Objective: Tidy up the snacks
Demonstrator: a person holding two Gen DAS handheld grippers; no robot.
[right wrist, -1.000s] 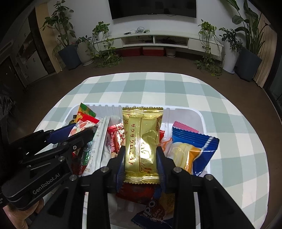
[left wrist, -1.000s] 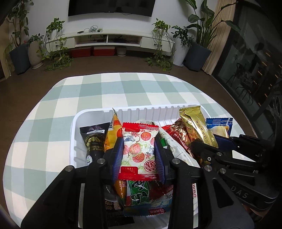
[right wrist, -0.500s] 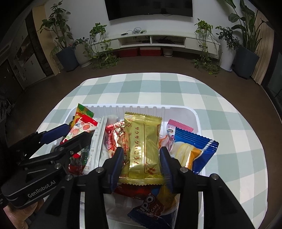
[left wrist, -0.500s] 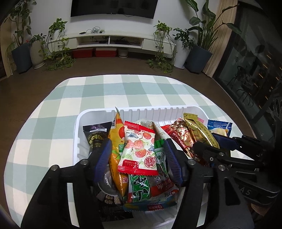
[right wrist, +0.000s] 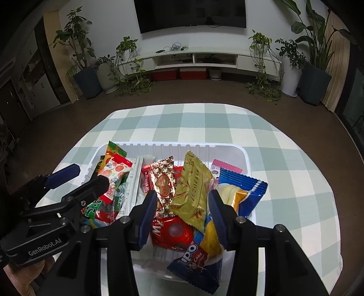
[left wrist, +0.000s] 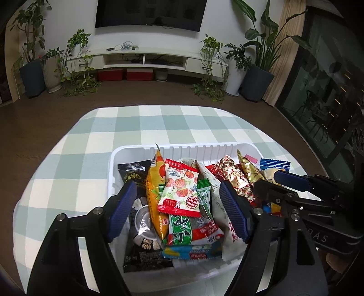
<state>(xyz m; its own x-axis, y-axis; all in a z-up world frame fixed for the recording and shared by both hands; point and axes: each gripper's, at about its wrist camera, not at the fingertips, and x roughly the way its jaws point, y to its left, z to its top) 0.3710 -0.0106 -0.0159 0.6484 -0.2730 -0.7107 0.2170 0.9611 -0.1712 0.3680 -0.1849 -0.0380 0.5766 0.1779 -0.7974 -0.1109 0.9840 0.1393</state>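
wall television point(left wrist: 150, 11), white media console point(right wrist: 204, 60), potted plants point(left wrist: 31, 66), checked tablecloth point(right wrist: 204, 123)

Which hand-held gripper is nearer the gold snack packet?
Right. The right hand-held gripper straddles the gold snack packet, jaws opening; the left hand-held gripper is over the lychee packet, further left.

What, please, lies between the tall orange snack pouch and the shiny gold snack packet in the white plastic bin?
In the left wrist view, the red-edged strawberry-print packet, a green seaweed packet, a white printed pouch and a red-gold heart-print packet lie between the orange pouch and gold packet.
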